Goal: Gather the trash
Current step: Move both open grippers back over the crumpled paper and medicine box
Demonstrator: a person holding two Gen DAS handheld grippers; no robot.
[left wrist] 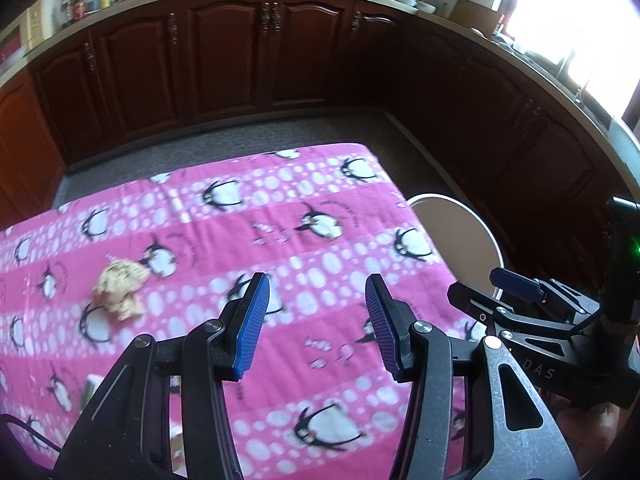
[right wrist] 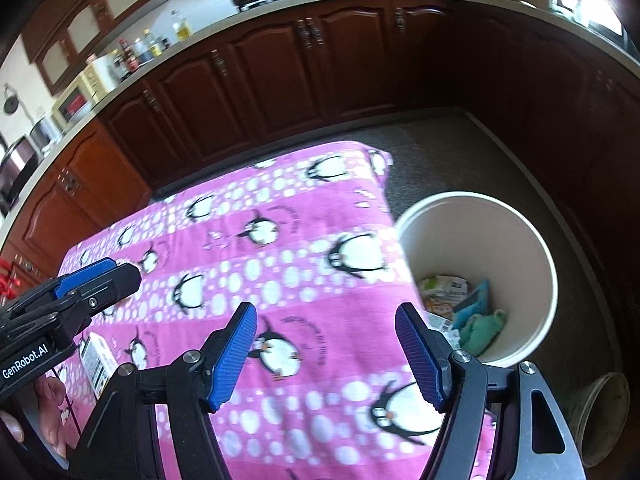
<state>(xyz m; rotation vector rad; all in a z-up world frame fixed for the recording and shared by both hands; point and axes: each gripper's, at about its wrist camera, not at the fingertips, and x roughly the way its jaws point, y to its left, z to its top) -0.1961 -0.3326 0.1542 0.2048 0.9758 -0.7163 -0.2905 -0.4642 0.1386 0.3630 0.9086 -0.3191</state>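
Meanwhile crumpled paper left of empty left tongs.

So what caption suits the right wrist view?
Open right gripper over penguin tablecloth, white bin of trash alongside.

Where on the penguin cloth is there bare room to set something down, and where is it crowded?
Free: the far half of the penguin cloth, from the crumpled paper wad across to the edge by the white bin. Crowded: the near left corner, with the small carton and both grippers low over the near edge.
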